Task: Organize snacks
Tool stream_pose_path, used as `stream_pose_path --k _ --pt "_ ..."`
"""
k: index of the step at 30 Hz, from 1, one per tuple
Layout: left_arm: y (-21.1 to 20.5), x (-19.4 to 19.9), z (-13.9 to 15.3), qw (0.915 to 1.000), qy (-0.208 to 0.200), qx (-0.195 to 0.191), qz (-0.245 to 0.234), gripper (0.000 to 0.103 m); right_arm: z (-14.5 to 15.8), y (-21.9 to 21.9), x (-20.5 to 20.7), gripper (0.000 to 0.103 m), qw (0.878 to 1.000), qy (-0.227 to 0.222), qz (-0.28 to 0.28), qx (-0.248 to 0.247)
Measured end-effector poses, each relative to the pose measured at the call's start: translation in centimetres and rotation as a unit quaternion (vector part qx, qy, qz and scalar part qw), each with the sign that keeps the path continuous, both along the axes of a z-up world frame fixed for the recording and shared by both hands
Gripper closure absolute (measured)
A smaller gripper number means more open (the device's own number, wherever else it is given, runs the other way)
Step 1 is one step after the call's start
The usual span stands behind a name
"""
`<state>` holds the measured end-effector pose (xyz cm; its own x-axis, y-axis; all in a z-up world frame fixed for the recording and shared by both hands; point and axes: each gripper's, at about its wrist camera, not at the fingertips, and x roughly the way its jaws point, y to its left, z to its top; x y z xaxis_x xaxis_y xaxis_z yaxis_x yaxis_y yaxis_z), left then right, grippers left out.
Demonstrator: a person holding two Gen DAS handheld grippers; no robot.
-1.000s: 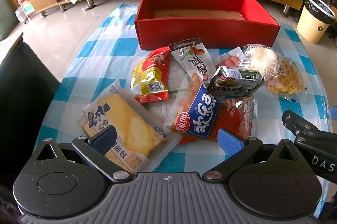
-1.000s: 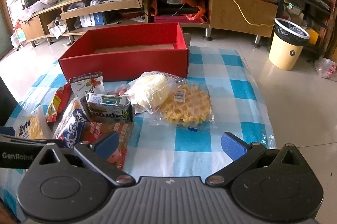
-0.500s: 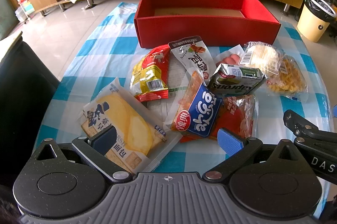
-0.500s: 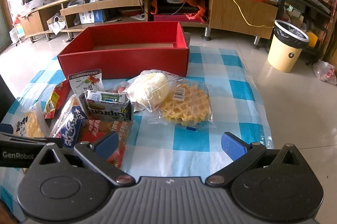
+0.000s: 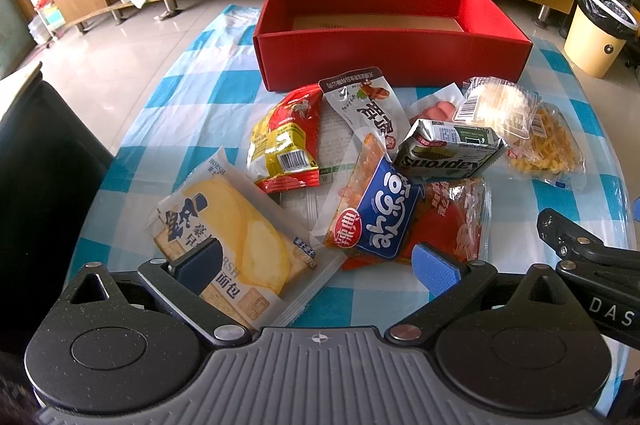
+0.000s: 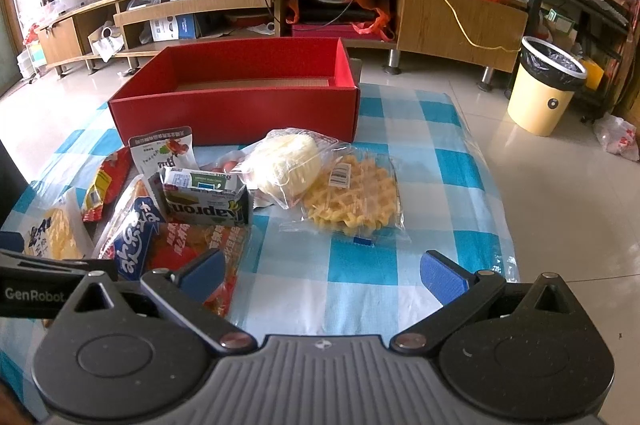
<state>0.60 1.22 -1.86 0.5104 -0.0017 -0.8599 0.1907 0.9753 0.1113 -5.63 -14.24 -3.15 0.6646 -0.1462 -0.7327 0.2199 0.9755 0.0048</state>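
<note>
An empty red box (image 5: 392, 65) stands at the far side of the checked table, also in the right wrist view (image 6: 236, 113). Several snack packs lie in front of it: a yellow bread pack (image 5: 236, 245), a red-yellow bag (image 5: 286, 145), a white pouch (image 5: 366, 105), a blue-red pack (image 5: 380, 213), a green Kaprons pack (image 5: 448, 153) (image 6: 206, 201), a bun in clear wrap (image 6: 286, 165) and a waffle pack (image 6: 354, 193). My left gripper (image 5: 316, 265) is open over the bread pack's near end. My right gripper (image 6: 322, 271) is open and empty above bare cloth near the waffle.
The table's edges drop to a tiled floor on the left, right and far sides. A yellow bin (image 6: 548, 89) stands on the floor at the right. A low wooden TV cabinet (image 6: 280, 5) runs along the back. A dark chair (image 5: 40, 161) is at the left.
Both grippers have moved back and up a little, so the snacks and box sit slightly lower in view. Nothing was taken hold of or moved.
</note>
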Motion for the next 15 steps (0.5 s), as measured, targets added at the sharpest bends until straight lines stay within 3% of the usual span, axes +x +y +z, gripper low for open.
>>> stream_pose_path --k 15 --pt "0.13 -0.06 -0.10 1.0000 0.000 0.004 -0.002 0.002 -0.19 0.08 0.06 0.002 1.000 0.008 0.002 0.005"
